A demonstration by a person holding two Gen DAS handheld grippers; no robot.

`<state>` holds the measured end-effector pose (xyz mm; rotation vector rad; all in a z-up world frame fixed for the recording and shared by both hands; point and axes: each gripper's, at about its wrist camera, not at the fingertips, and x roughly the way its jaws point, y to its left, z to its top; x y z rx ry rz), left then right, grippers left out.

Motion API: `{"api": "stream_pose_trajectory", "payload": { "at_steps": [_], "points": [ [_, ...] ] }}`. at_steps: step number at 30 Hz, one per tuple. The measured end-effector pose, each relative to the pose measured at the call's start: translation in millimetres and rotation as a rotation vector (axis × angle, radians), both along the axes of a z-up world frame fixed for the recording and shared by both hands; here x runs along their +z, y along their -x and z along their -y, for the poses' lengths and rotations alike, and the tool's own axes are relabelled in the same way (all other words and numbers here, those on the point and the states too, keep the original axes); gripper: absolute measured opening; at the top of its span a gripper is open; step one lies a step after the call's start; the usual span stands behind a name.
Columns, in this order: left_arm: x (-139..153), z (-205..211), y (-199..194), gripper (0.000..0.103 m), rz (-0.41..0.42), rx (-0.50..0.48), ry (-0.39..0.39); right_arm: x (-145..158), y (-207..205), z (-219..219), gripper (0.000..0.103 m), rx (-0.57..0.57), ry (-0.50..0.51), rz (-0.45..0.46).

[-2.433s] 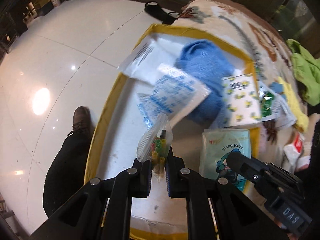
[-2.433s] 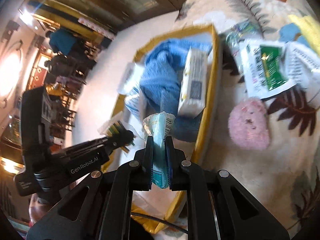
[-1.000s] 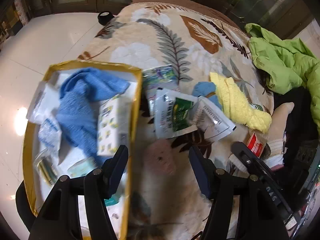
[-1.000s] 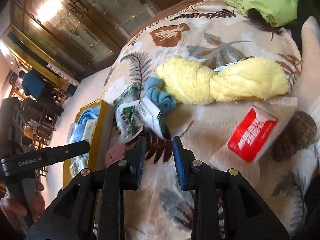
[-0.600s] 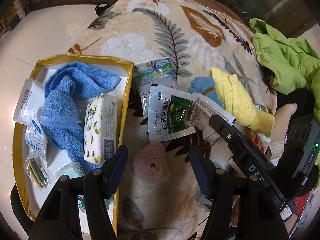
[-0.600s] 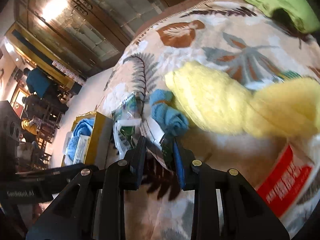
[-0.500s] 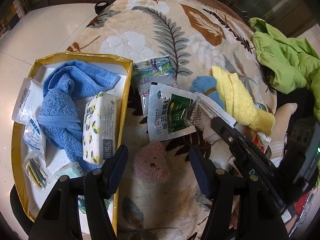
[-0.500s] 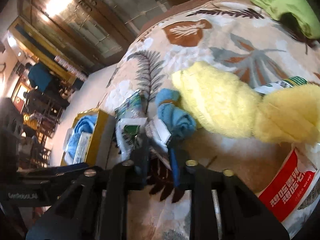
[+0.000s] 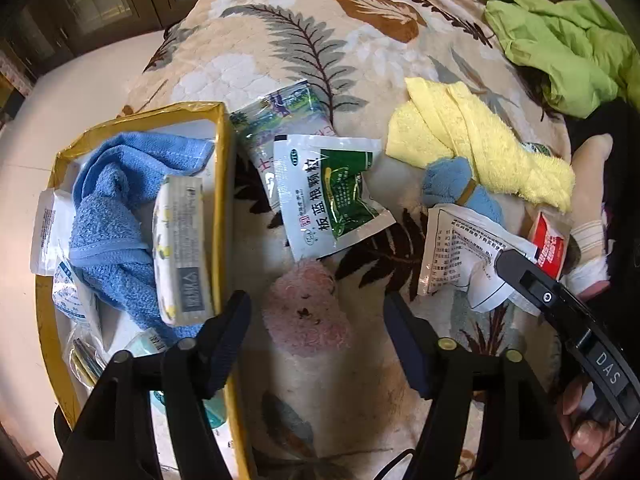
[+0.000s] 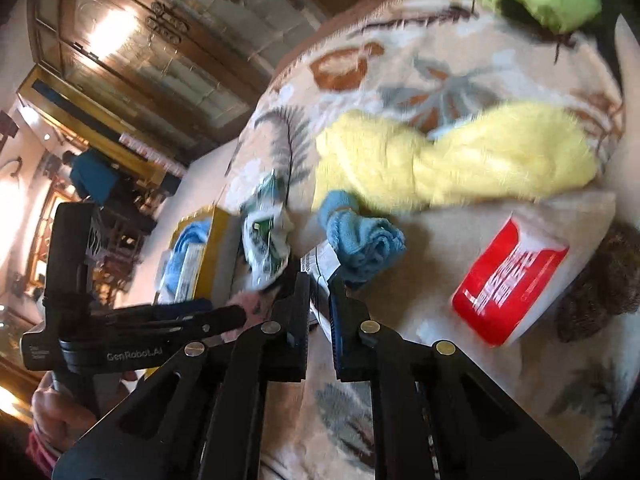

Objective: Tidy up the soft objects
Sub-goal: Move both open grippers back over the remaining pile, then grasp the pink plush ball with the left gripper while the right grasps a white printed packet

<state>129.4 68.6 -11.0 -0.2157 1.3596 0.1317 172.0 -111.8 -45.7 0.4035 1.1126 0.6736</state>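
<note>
Left of the wide-open left claw [image 9: 316, 312] the tray [image 9: 222, 184] is half-filled; the right claw [image 10: 319, 284] pinches a white packet [image 10: 320, 264], more remains.

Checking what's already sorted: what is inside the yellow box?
In the yellow box: a blue towel, a tissue pack resting on it, and plastic packets along the far side. The towel hides most of the floor; the left gripper covers the near corner.

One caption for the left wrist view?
Open left gripper over a pink puff, beside the yellow box.
</note>
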Motion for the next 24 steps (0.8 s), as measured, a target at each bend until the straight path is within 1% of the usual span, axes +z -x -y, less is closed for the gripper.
{"api": "stream_pose_trajectory", "payload": {
  "at_steps": [2,3,5,6,8,11,12,15,17,19,20,21,22,23,24],
  "points": [
    [-1,10,-1,0.069,-0.003,-0.035,0.003,-5,1,3,0.010,-0.013,-0.008,-0.022],
    [1,14,-1,0.070,0.004,-0.052,0.003,-8,1,4,0.012,-0.013,-0.007,-0.033],
    [2,21,-2,0.070,0.007,-0.081,-0.023,-13,4,5,0.016,-0.013,-0.006,-0.063],
    [0,23,-3,0.070,-0.005,-0.095,-0.053,-14,5,5,0.017,-0.013,-0.002,-0.065],
    [-6,21,-4,0.070,-0.037,-0.108,-0.086,-16,10,4,0.017,-0.008,0.005,-0.066],
    [-19,18,-4,0.070,-0.082,-0.115,-0.067,-19,12,2,0.018,0.006,-0.001,-0.071],
    [-22,18,-3,0.070,-0.090,-0.126,-0.076,-21,12,0,0.018,0.012,0.006,-0.075],
    [-27,25,-3,0.070,-0.097,-0.169,-0.119,-24,12,-4,0.018,0.017,0.013,-0.080],
    [-29,30,-2,0.070,-0.102,-0.188,-0.143,-27,10,-5,0.018,0.009,0.000,-0.098],
    [-29,32,0,0.069,-0.094,-0.198,-0.141,-31,8,-6,0.017,0.008,-0.006,-0.117],
    [-30,32,2,0.068,-0.097,-0.205,-0.122,-30,9,-8,0.017,0.013,0.011,-0.109],
    [-31,33,3,0.056,-0.105,-0.207,-0.105,-28,11,-8,0.015,0.010,0.030,-0.093],
    [-32,33,6,0.034,-0.112,-0.210,-0.097,-26,13,-8,0.013,0.012,0.031,-0.082],
    [-33,32,8,0.032,-0.121,-0.210,-0.091,-24,15,-8,0.012,0.014,0.023,-0.079],
    [-32,31,11,0.031,-0.112,-0.209,-0.079,-22,17,-7,0.012,0.014,0.016,-0.076]
  ]
}}
